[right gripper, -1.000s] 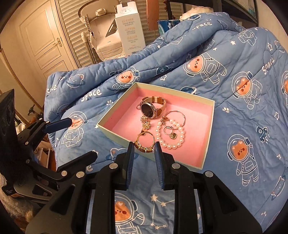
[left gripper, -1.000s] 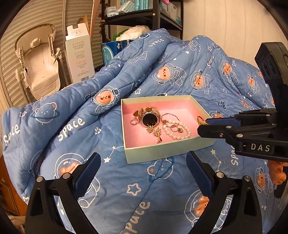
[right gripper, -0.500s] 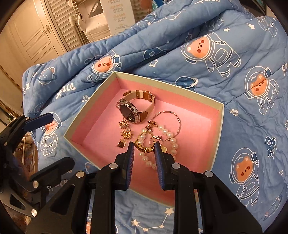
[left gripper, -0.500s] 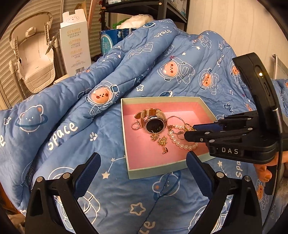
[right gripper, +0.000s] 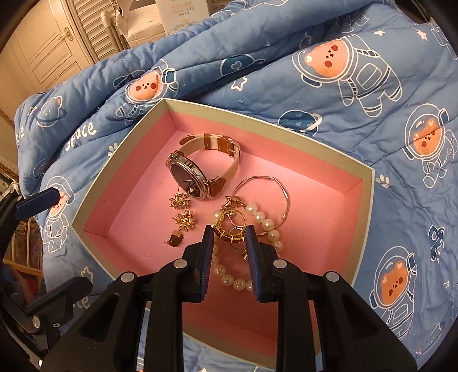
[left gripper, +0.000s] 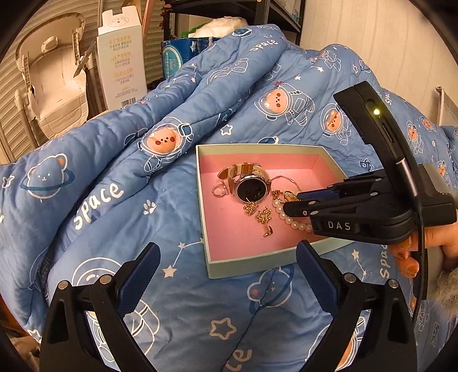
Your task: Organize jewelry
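Note:
A pale green box with a pink lining (left gripper: pixel 229 266) (right gripper: pixel 120 148) lies on the blue quilt. Inside are a watch (right gripper: pixel 197 174) (left gripper: pixel 249 183), a pearl bracelet (right gripper: pixel 266 223) (left gripper: pixel 289 219), a thin silver bangle (right gripper: pixel 274 186), gold earrings (right gripper: pixel 183 220) (left gripper: pixel 259 213) and a small ring (left gripper: pixel 219 190). My right gripper (right gripper: pixel 229 237) is shut on a gold chain bracelet (right gripper: pixel 229 229), low over the pearl bracelet inside the box; it also shows in the left wrist view (left gripper: pixel 292 203). My left gripper (left gripper: pixel 226 266) is open and empty in front of the box.
The blue space-bear quilt (left gripper: pixel 114 183) (right gripper: pixel 343 74) rises in folds behind the box. A tall white carton (left gripper: pixel 121 57), a cream baby chair (left gripper: pixel 54 77) and a dark shelf (left gripper: pixel 229 11) stand beyond. A white door (right gripper: pixel 43 51) is at far left.
My right gripper has carried the gold chain bracelet from the box's front edge forward and down into the box, over the pearl bracelet. The left gripper has moved closer to the box.

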